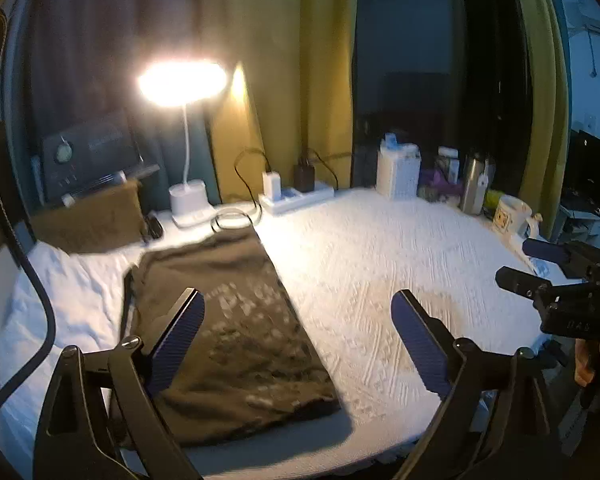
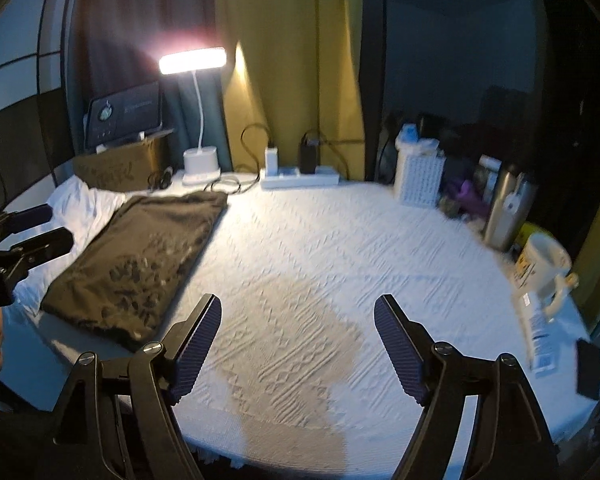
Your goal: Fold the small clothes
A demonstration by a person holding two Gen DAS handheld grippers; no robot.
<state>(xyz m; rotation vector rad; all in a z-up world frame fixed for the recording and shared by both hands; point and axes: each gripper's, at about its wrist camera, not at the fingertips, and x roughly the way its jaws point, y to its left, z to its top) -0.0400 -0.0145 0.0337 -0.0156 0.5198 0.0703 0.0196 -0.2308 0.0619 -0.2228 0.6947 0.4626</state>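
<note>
Already my dark olive printed cotton shirt [image 2: 140, 264] lies folded into a flat rectangle on the white textured tablecloth [image 2: 320, 264]; both my left gripper [image 1: 298, 332] and right gripper [image 2: 298, 340] hang released, empty, with perhaps one fold left.

Dim room, only light is the desk lamp [image 1: 182, 83], blown out with heavy glare in left view. Motion blur both views, strong fisheye bending at edges, dark corners, soft shadows on surface [image 2: 340, 240].

Two wrist views — same table [image 1: 380, 248]
</note>
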